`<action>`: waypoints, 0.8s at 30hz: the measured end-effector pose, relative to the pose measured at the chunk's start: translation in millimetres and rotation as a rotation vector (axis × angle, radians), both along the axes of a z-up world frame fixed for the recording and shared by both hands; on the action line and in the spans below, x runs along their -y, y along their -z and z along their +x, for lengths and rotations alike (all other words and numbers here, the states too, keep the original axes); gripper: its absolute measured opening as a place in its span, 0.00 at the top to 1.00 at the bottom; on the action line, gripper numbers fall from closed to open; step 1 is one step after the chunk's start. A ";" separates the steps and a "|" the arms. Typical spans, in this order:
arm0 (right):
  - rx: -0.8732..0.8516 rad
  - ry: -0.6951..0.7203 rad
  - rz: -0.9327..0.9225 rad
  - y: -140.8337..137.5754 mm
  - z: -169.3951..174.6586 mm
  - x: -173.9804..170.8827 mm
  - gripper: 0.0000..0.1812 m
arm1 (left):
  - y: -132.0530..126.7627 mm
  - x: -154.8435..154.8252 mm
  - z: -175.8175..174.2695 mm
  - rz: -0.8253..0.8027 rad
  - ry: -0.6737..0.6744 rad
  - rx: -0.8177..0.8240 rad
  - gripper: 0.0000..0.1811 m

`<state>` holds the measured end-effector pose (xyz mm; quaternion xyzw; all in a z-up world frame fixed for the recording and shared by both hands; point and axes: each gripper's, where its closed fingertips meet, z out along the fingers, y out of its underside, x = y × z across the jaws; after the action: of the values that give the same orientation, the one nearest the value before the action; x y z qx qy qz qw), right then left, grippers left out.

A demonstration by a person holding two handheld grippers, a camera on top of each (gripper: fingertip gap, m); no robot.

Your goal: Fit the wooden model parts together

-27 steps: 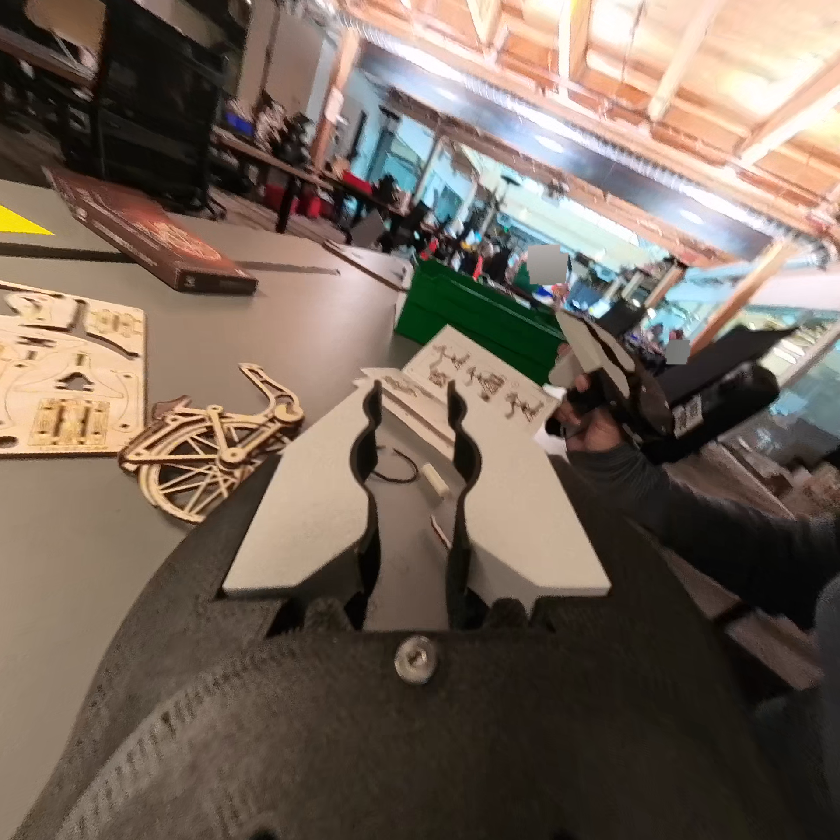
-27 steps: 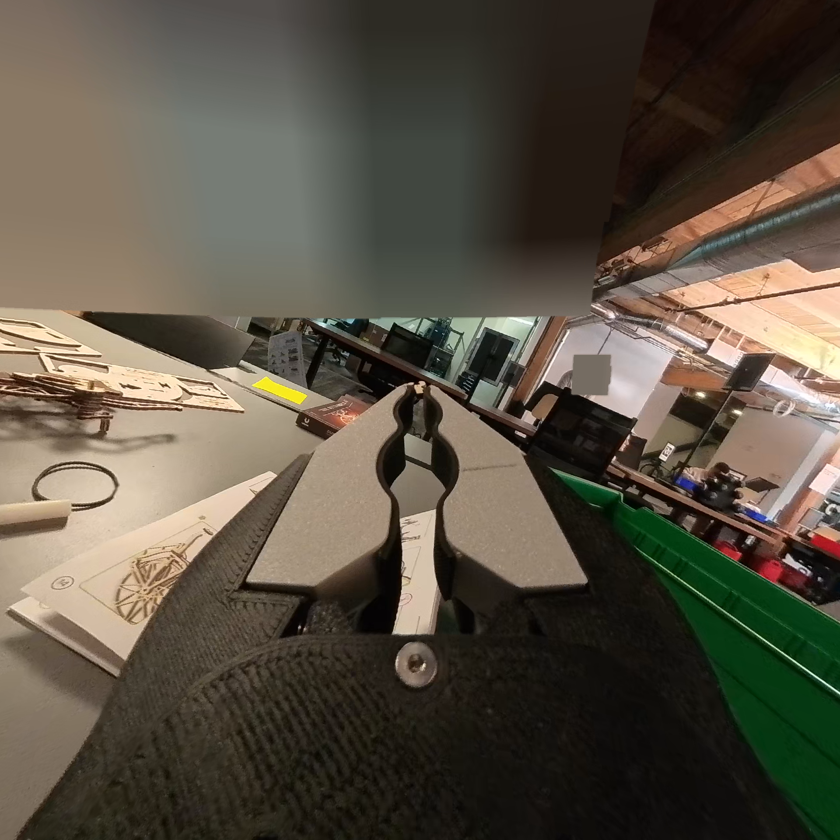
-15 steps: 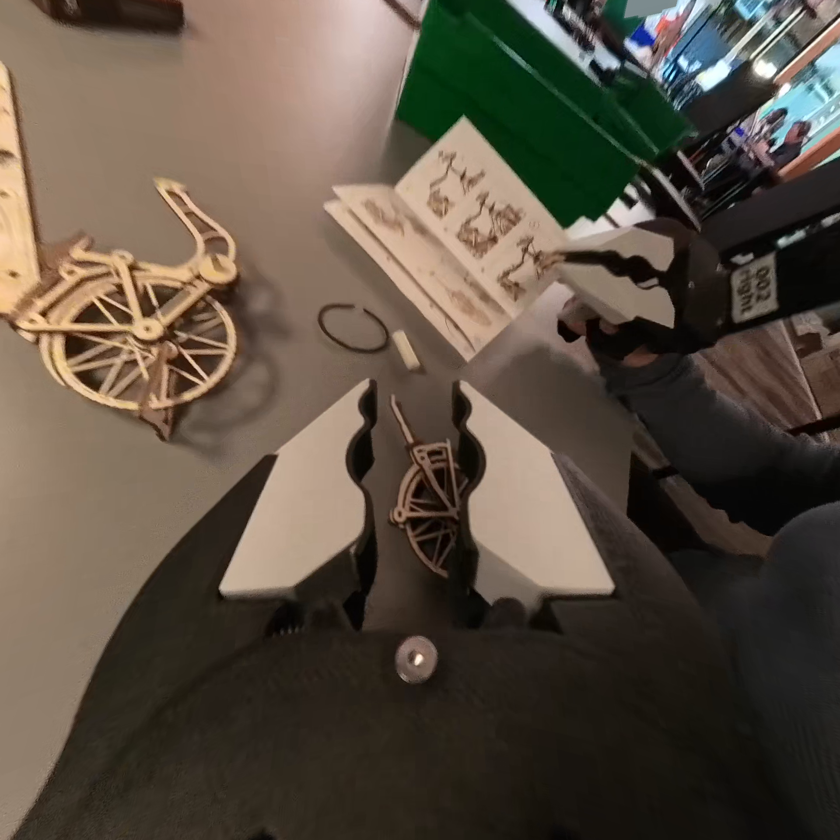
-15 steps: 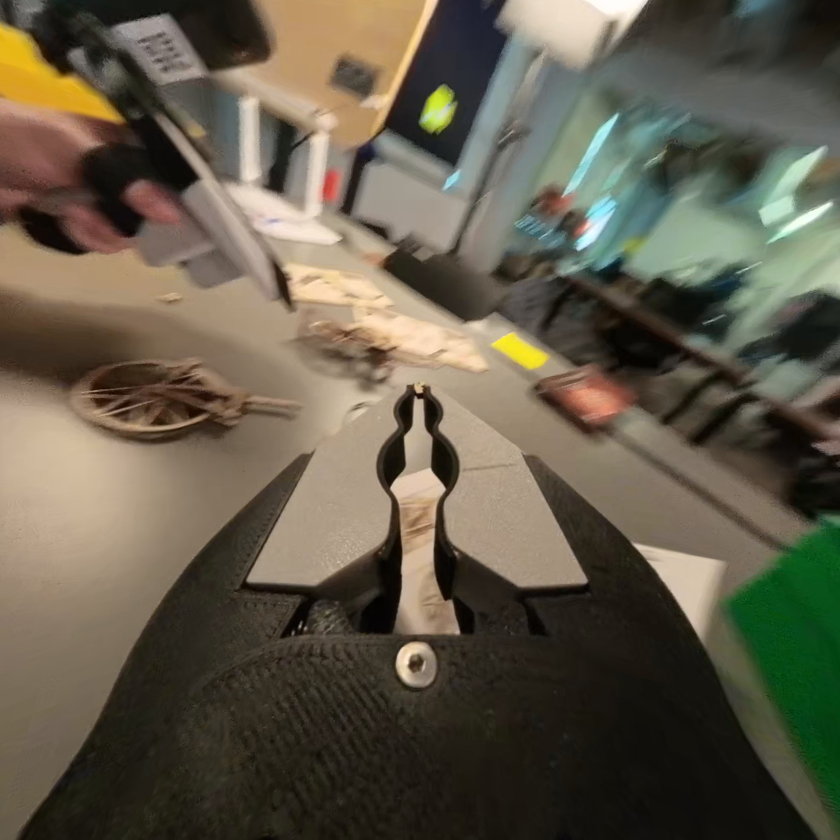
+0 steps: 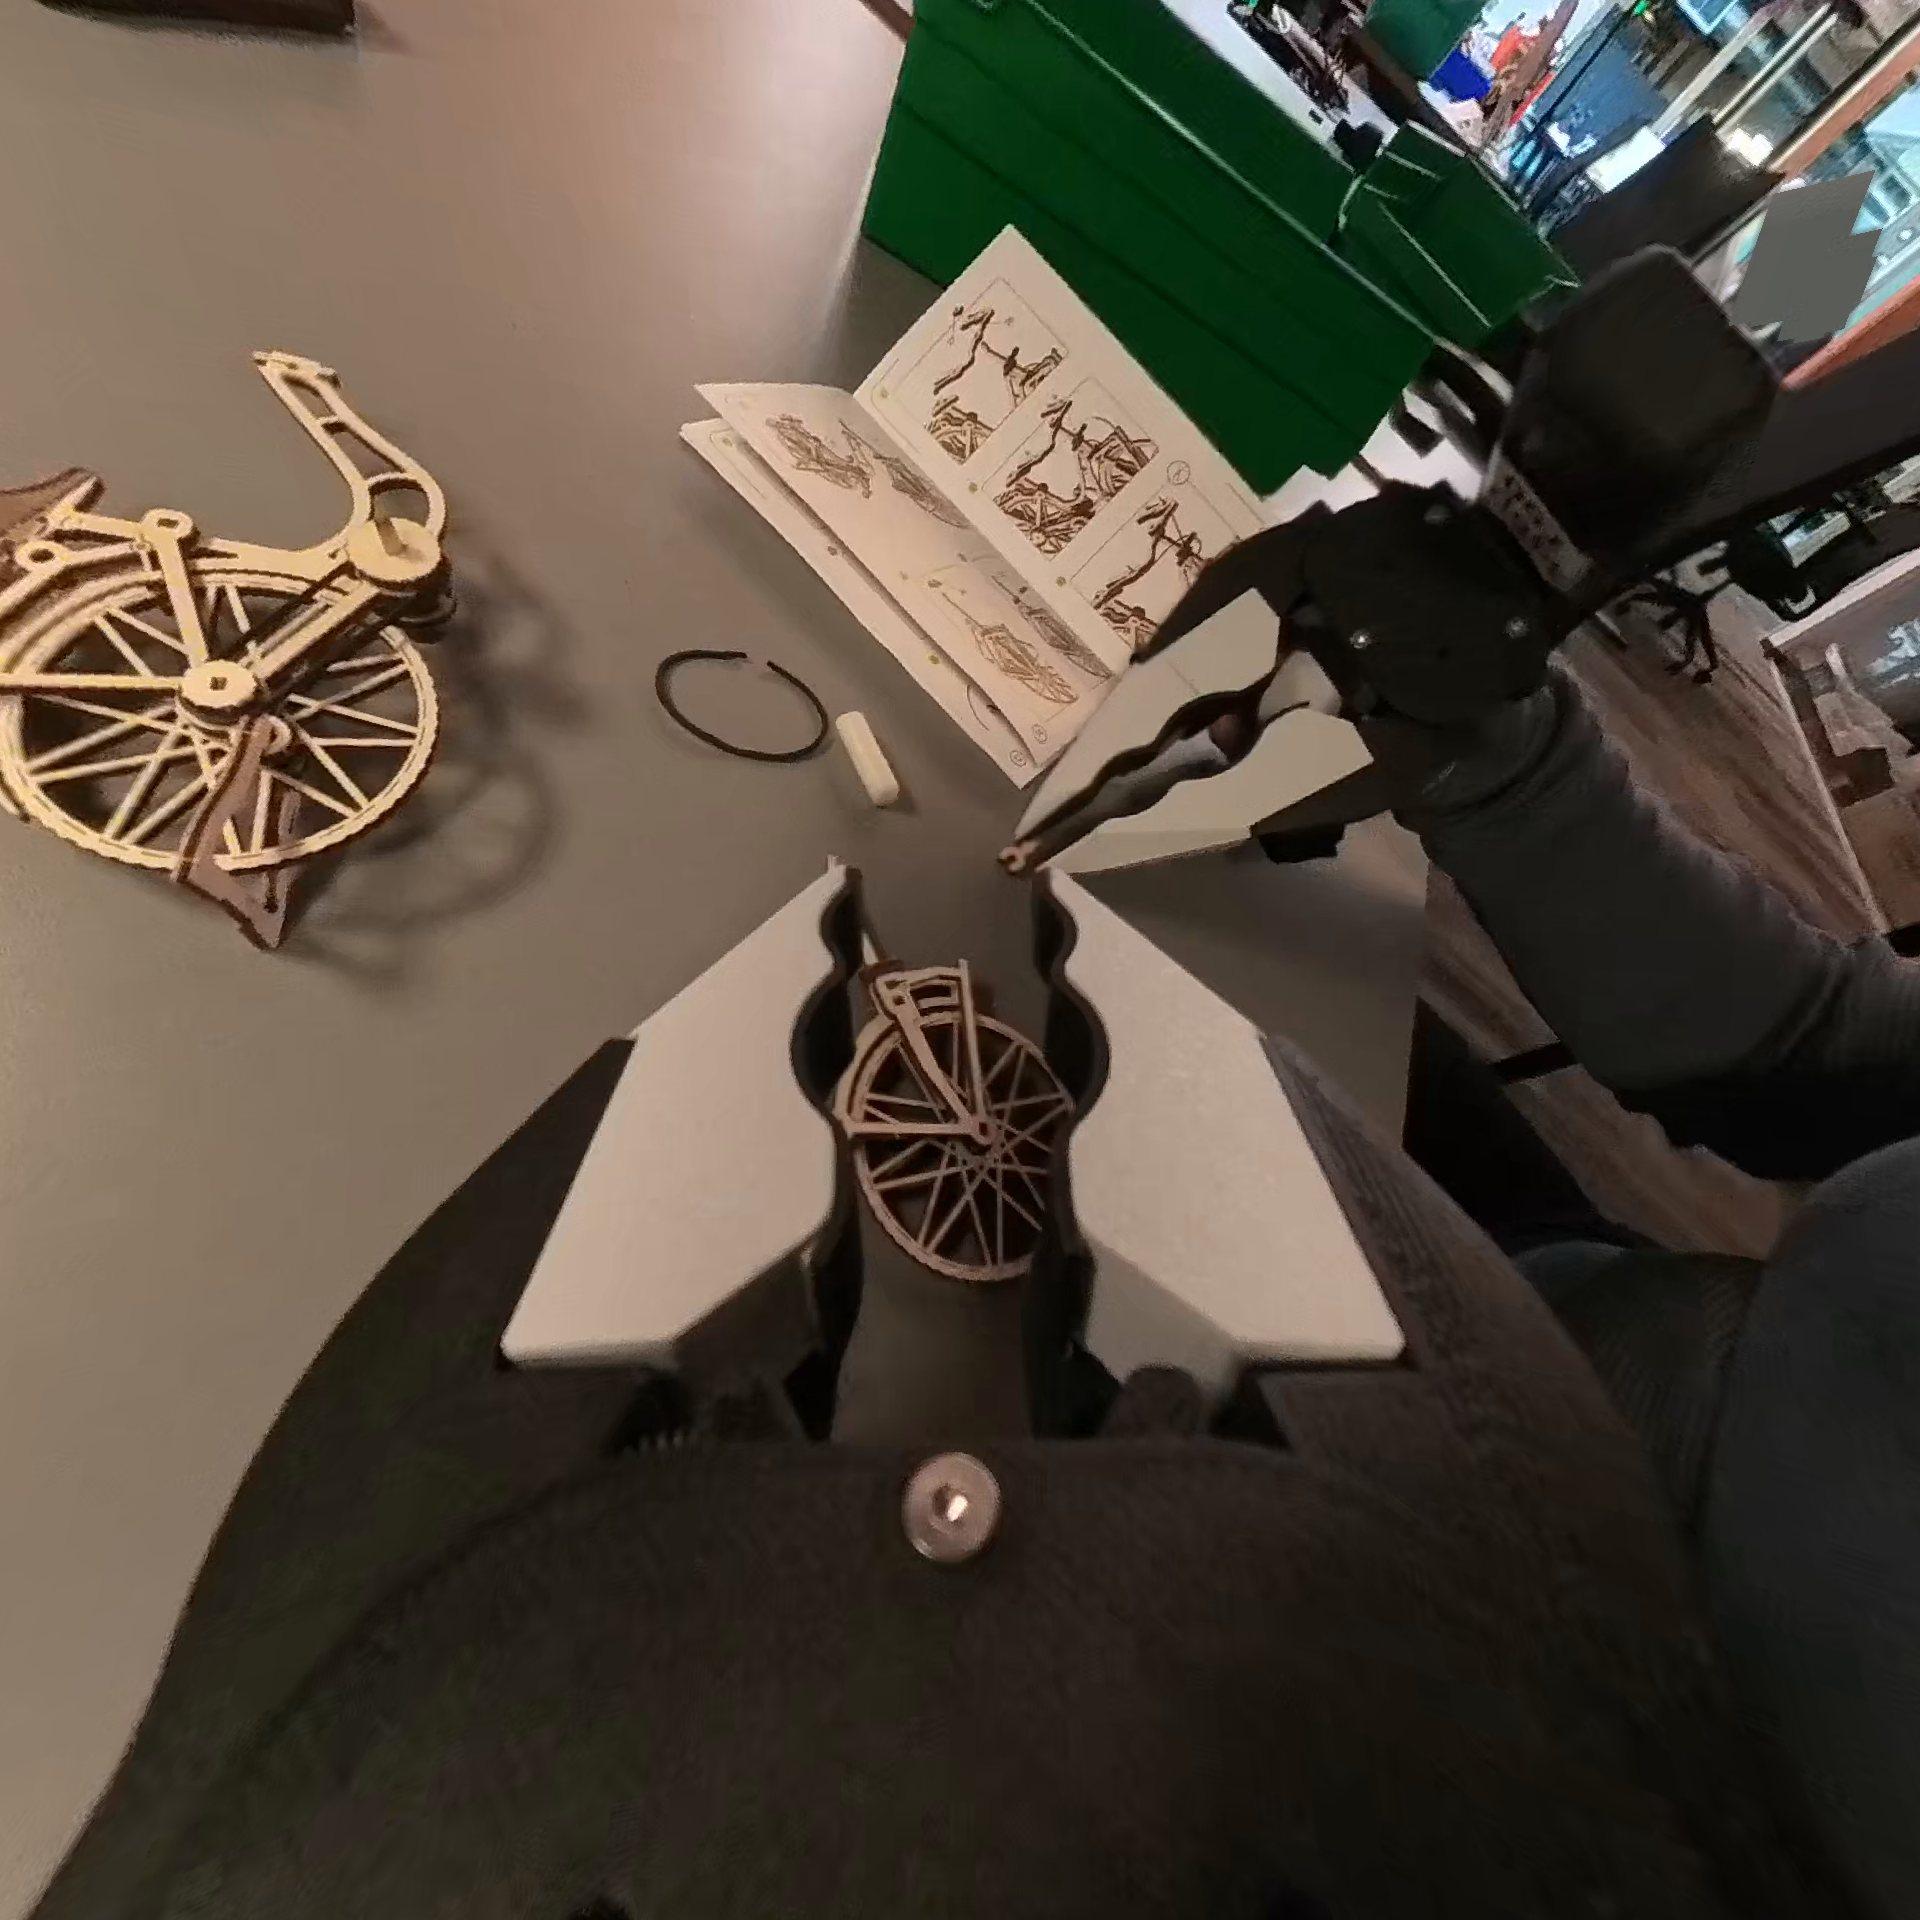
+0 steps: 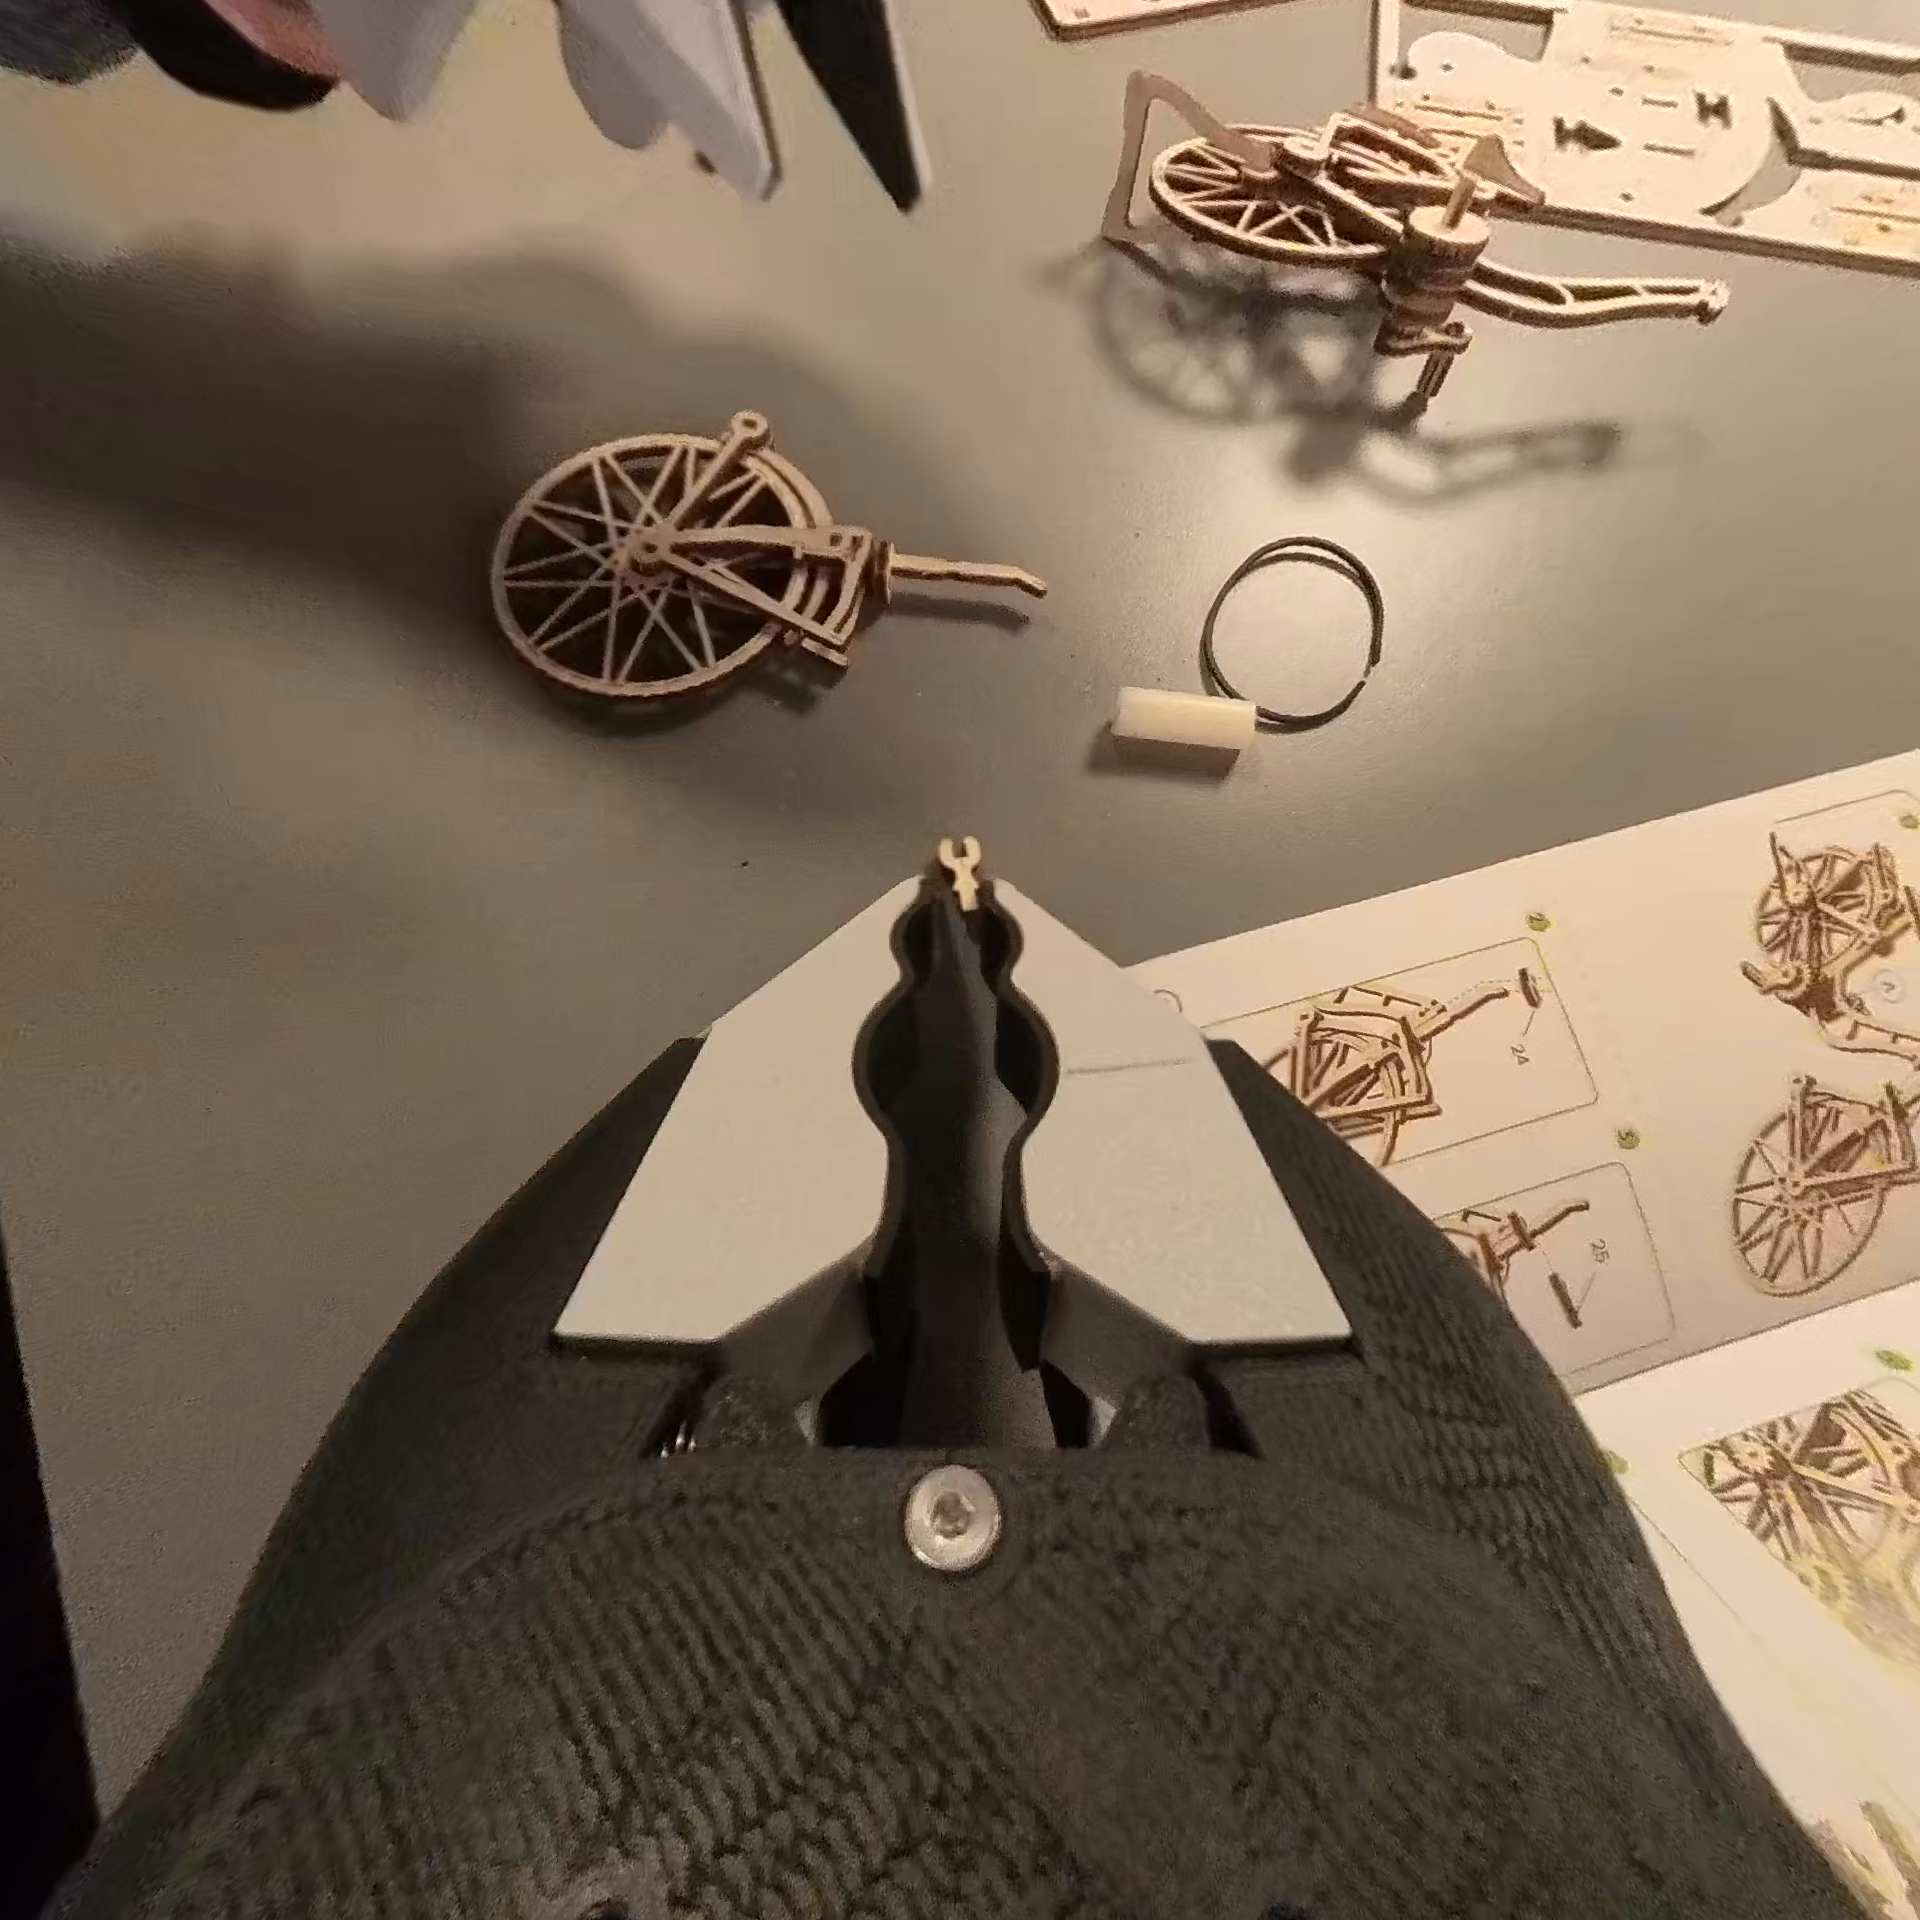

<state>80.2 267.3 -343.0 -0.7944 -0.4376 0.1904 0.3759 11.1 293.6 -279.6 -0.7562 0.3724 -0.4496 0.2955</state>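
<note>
Grey table (image 5: 520, 208) fills most of both views, with a green bin (image 5: 1122, 218) at its far edge and a workshop blurred behind. On it lies a small wheel with fork (image 6: 675, 566), flat on its side, its stem pointing toward a black ring (image 6: 1294, 634) and a short white tube (image 6: 1184, 719) that touches the ring. From the left wrist view this same wheel with fork (image 5: 956, 1122) shows between the spread fingers of the left gripper (image 5: 945, 904), which hovers above it and holds nothing. The right gripper (image 6: 961, 881) has its fingers pressed together on a tiny forked peg (image 6: 959, 868) (pale wood, sticking out past the tips); in the left wrist view its tips (image 5: 1023, 854) hang just beside the left gripper's right fingertip. A larger frame with wheel (image 5: 197, 665) sits well apart on the left, propped on its own parts, and beside it in the right wrist view lie punched sheets (image 6: 1662, 125). An open booklet (image 5: 977, 540) rests near the bin, under the right gripper's body.
</note>
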 end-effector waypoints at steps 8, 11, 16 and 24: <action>-0.016 -0.033 -0.078 -0.9 -0.2 10.1 0.84 | -3.7 -3.4 -15.9 0.072 -0.022 -0.074 0.82; -0.023 -0.028 -0.124 -1.8 0.1 15.0 0.78 | -4.8 -2.1 -20.4 0.060 -0.038 -0.051 0.82; 0.100 -0.040 -0.150 0.2 4.3 26.5 0.69 | -0.3 4.2 -25.5 0.037 -0.041 -0.034 0.82; 0.146 -0.008 -0.116 -10.0 8.8 22.8 0.68 | -2.6 8.4 -25.8 0.056 -0.045 -0.004 0.82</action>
<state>89.0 244.5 -333.0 -0.8248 -0.4551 0.1587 0.2956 -14.7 285.2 -277.1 -0.7565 0.3684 -0.4310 0.3259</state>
